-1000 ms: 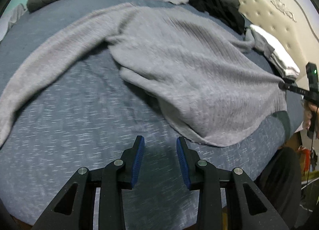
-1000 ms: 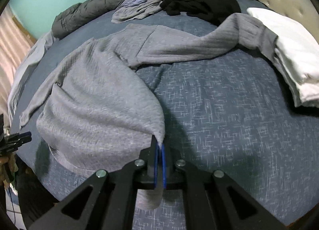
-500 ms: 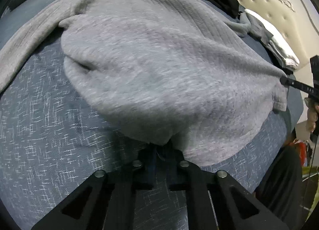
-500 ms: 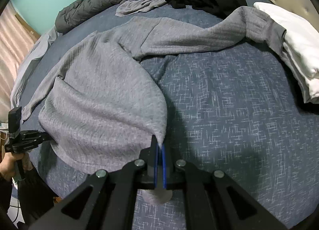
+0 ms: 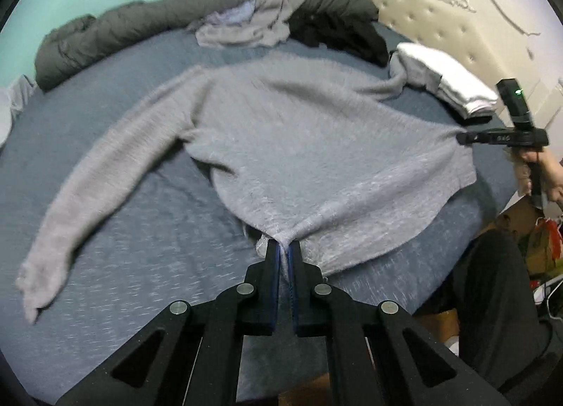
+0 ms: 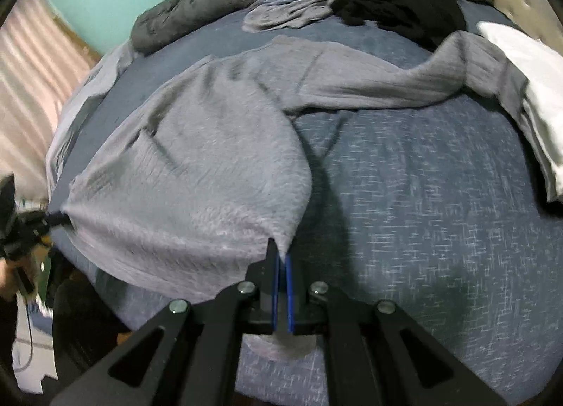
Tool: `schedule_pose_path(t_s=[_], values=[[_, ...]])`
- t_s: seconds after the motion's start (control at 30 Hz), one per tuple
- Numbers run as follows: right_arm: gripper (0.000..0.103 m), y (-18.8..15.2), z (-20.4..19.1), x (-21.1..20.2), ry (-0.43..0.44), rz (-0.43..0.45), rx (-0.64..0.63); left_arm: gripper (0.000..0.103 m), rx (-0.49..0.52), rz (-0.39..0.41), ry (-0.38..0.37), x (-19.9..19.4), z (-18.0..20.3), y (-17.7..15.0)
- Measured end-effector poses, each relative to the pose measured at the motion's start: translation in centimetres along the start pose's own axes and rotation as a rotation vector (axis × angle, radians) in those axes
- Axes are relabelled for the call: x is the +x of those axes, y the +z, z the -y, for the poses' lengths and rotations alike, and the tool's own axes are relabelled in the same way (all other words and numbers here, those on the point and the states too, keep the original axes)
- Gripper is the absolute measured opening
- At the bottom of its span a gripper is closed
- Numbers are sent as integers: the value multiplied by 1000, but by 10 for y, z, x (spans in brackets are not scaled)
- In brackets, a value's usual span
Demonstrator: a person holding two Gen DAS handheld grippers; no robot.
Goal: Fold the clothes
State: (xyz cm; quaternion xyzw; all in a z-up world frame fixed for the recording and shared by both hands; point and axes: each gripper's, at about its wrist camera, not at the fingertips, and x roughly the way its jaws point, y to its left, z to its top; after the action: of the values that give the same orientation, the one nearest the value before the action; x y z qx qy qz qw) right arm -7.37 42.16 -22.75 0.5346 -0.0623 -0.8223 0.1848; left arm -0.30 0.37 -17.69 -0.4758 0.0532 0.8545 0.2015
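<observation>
A grey knit sweater [image 5: 299,145] lies spread over the blue bed [image 5: 140,237], its hem pulled up between both grippers. My left gripper [image 5: 284,247] is shut on one bottom corner of the hem. My right gripper [image 6: 282,254] is shut on the other bottom corner, and it shows in the left wrist view [image 5: 468,138] at the right. The left gripper [image 6: 52,220] shows at the left edge of the right wrist view. One sleeve [image 5: 88,201] trails to the left. The other sleeve [image 6: 404,82] runs up onto the folded white pile.
A stack of folded white cloth [image 5: 454,82] sits at the bed's right side by the cream headboard [image 5: 440,25]. A dark duvet [image 5: 140,29], loose grey clothes [image 5: 253,22] and a black garment [image 5: 337,32] lie at the far edge. A person's dark trouser leg [image 5: 492,300] stands at the bed's near edge.
My left gripper closed on the sweater's hem corner and then lifted it up and back, so the hem is now stretched between both grippers. The right gripper kept its hold.
</observation>
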Motion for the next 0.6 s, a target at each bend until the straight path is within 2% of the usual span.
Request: schedule_pose_path(t_s=[0.17, 0.27, 0.5, 0.57, 0.6], values=[[3, 5, -21, -15, 86, 5, -10, 5, -27, 57, -15, -36, -11, -7], [3, 2, -29, -10, 76, 7, -27, 5, -43, 46, 11, -24, -16, -6], [9, -10, -22, 21, -45, -26, 9, 5, -110, 8, 11, 20, -24, 2], [14, -16, -19, 24, -50, -36, 5, 5, -117, 3, 8, 27, -24, 6], [22, -19, -18, 25, -43, -47, 5, 5, -121, 3, 6, 29, -25, 8]])
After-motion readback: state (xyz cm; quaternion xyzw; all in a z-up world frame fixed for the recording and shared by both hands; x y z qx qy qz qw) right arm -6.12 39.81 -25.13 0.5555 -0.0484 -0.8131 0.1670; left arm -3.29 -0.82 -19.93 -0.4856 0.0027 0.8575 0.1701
